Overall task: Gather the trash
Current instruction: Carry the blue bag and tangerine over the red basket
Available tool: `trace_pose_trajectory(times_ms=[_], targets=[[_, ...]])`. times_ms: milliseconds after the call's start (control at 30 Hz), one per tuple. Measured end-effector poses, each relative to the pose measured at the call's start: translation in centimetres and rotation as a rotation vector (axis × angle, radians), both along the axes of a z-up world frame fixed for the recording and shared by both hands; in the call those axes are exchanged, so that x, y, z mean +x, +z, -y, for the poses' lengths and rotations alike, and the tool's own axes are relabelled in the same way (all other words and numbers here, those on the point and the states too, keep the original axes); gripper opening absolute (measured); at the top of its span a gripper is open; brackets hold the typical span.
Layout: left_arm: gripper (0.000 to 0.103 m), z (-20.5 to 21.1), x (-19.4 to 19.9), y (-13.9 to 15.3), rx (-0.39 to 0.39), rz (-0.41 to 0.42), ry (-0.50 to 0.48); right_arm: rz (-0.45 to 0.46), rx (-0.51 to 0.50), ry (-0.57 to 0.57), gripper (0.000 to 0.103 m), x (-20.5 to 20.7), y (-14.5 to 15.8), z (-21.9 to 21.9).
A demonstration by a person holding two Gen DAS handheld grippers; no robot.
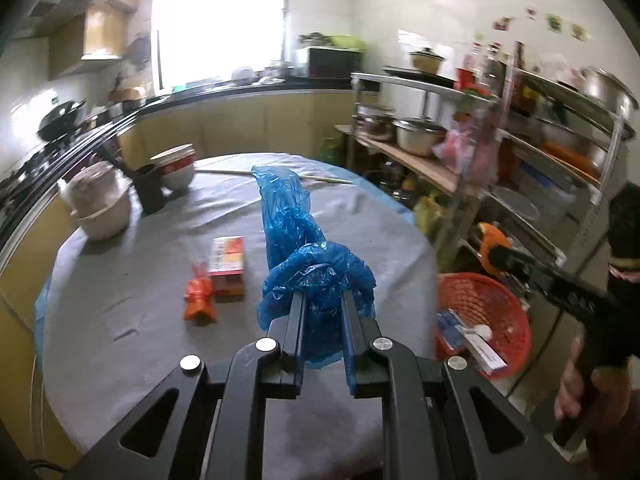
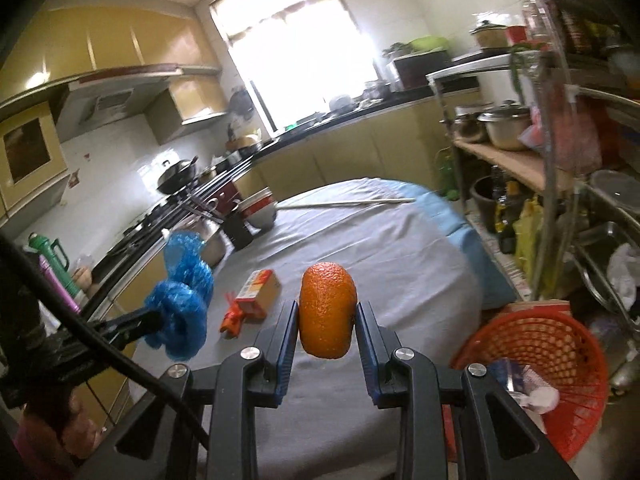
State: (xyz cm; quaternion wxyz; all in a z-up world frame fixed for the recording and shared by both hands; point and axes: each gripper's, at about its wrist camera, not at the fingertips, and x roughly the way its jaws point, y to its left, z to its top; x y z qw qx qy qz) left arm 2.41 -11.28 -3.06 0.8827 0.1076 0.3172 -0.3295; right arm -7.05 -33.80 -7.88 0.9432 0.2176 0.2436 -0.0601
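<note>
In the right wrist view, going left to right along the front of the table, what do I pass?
Blue plastic bag in the left gripper → orange wrapper → small box → orange peel in the right gripper → red basket beyond the table's edge.

Pretty lived-in kitchen: a grey-covered tabletop (image 1: 168,360) with stacked bowls (image 1: 176,166) and a black cup (image 1: 149,189) at the far end, a wok (image 2: 178,174) on the stove, steel pots (image 1: 418,135) on a metal rack (image 1: 568,168), and a bright window (image 2: 296,52) behind.
</note>
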Motion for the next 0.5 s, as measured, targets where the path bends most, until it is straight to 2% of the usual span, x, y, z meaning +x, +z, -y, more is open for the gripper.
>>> trace_pose_trajectory(times_ms=[233, 500], targets=[[0.017, 2.1, -2.4, -0.5, -0.003, -0.001, -0.084, 0.009, 0.031, -0.074, 0.031, -2.1, -0.6, 3.0], [0.017, 4.0, -3.6, -1.0, 0.014, 0.007, -0.134, 0.023, 0.072, -0.088, 0.031, -2.6, -1.5, 4.2]])
